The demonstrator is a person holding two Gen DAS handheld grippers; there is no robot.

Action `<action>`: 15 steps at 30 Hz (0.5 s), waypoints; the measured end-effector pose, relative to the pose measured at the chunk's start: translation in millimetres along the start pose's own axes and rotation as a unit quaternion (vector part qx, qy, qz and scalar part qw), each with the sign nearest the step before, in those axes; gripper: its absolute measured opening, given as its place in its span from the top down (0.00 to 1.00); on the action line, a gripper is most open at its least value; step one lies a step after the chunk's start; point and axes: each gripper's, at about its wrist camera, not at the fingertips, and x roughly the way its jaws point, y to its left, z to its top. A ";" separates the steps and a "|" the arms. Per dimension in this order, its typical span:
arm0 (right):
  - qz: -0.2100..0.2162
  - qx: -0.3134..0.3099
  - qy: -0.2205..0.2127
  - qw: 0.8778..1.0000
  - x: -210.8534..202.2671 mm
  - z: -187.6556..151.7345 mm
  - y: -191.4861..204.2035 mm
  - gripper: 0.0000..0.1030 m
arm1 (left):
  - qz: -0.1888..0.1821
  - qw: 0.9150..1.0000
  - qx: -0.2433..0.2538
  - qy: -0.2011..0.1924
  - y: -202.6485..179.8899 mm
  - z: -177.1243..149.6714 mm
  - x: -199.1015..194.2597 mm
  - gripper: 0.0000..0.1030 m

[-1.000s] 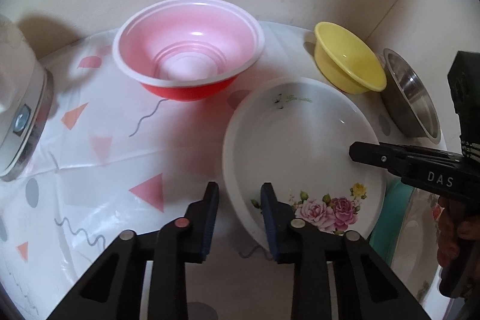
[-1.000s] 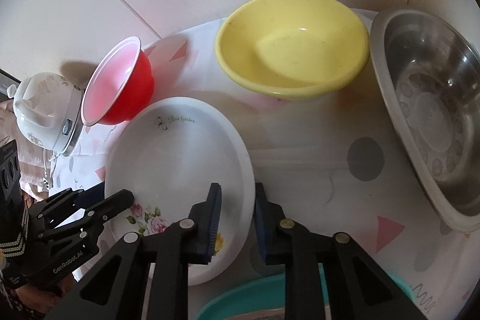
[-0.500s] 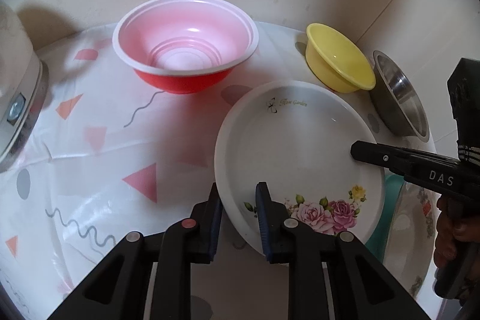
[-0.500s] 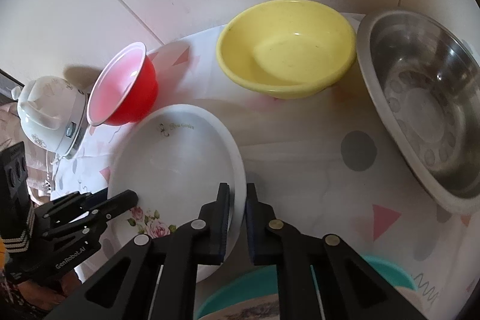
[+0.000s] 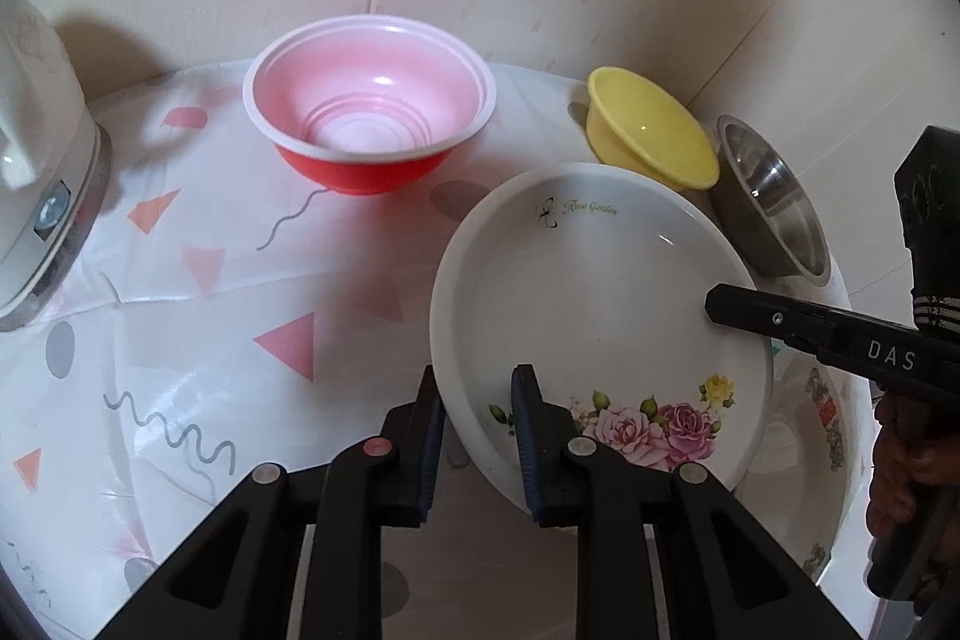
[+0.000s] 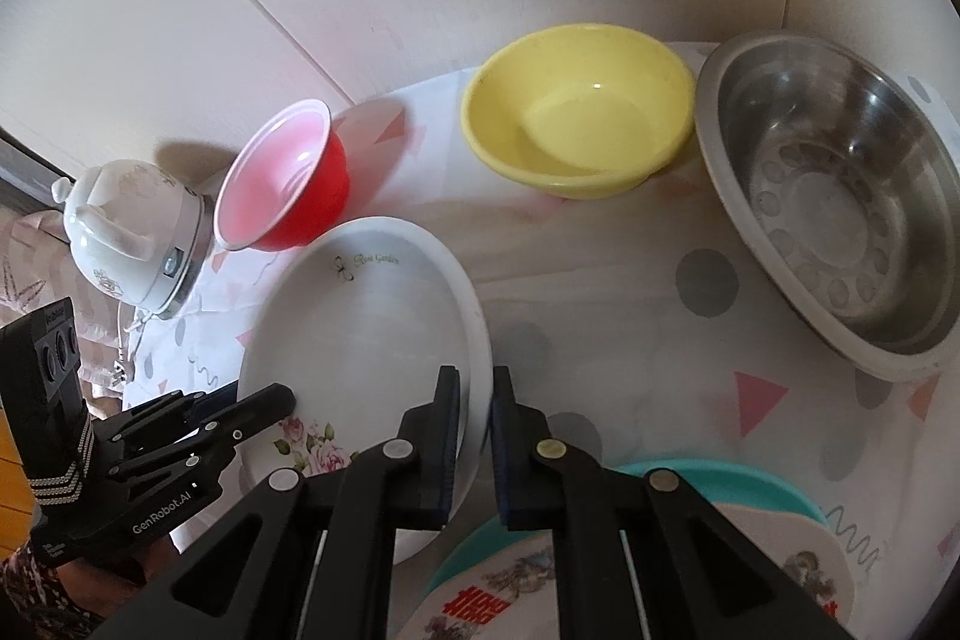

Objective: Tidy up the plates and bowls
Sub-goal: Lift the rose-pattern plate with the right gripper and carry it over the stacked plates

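A table (image 5: 198,376) under a white plastic cloth with pink triangles, grey dots and squiggles is filling both views, standing against pale walls.

The landmark is a white plate (image 5: 588,304) printed with roses and the words "Rose Garden". It is sitting tilted, its near edge raised off the cloth, and both grippers are holding it. The left gripper (image 5: 474,400) is clamping the plate's left rim between its two fingers. The right gripper (image 6: 475,400) is clamping the opposite rim, its fingers nearly together with only the thin edge between them.

Right of the plate, a steel bowl (image 6: 840,202) is resting near the wall. Behind the plate and to its left, a red bowl (image 5: 369,136) with a pale pink inside is standing upright. Behind the plate and to its right, a yellow bowl (image 6: 579,124) is sitting just beside the steel bowl. Far left of the plate, a white kettle (image 6: 135,238) is standing at the table's edge. Below the plate, at its near right, a teal dish (image 6: 750,484) is holding a printed plate (image 6: 780,550). A person's hand (image 5: 906,472) is gripping the right gripper's handle.
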 end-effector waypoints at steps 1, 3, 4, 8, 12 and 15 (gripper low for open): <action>0.001 0.002 -0.002 1.000 -3.6 -0.8 0.0 0.91 | 0.000 1.000 0.002 -0.001 0.7 -1.5 -5.6 0.78; 0.003 0.007 -0.007 1.000 -14.8 -4.9 -4.1 0.91 | -0.001 1.000 0.003 -0.003 -1.9 -1.3 -11.8 0.79; 0.002 0.010 -0.010 1.000 -18.9 -6.6 -5.0 0.91 | -0.002 1.000 0.005 -0.005 -4.3 -0.6 -13.4 0.79; 0.002 0.023 -0.022 0.999 -34.3 -14.2 -11.7 0.91 | -0.010 1.000 0.021 -0.016 -15.1 0.2 -22.3 0.79; 0.003 0.039 -0.033 0.999 -50.4 -24.5 -20.2 0.91 | -0.019 0.999 0.032 -0.016 -24.6 -0.6 -27.4 0.79; 0.003 0.054 -0.040 0.998 -61.7 -33.6 -26.2 0.91 | -0.031 0.998 0.043 -0.016 -31.4 -2.7 -30.5 0.79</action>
